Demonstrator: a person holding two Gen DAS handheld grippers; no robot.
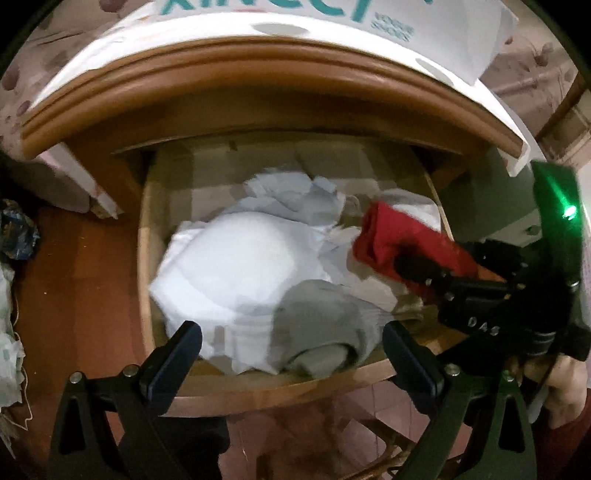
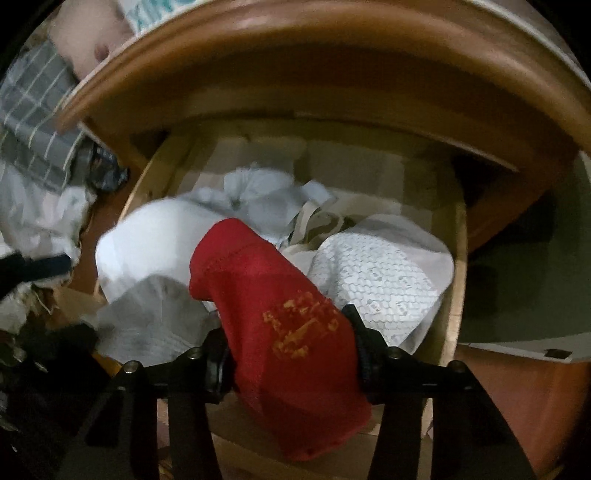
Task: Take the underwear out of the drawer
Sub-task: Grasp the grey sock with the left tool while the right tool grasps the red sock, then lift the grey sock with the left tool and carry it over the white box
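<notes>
A wooden drawer (image 1: 142, 258) stands pulled out, full of crumpled clothes. My right gripper (image 2: 291, 354) is shut on red underwear (image 2: 280, 306) with a yellow print, and the cloth bulges forward between the fingers. In the left wrist view the right gripper (image 1: 424, 269) reaches in from the right, holding the red underwear (image 1: 384, 232) over the drawer's right half. My left gripper (image 1: 293, 343) is open above the drawer's front edge, over a grey garment (image 1: 317, 321), with nothing between its pads. A big white garment (image 1: 236, 258) fills the drawer's left side.
The cabinet's top edge (image 1: 221, 70) overhangs the drawer, with a white bag with teal lettering (image 1: 332, 14) on it. Reddish floor (image 1: 74, 277) and loose cloth clutter (image 1: 11, 332) lie left. A white patterned cloth (image 2: 376, 280) lies in the drawer's right part. A hand (image 1: 565, 380) holds the right gripper.
</notes>
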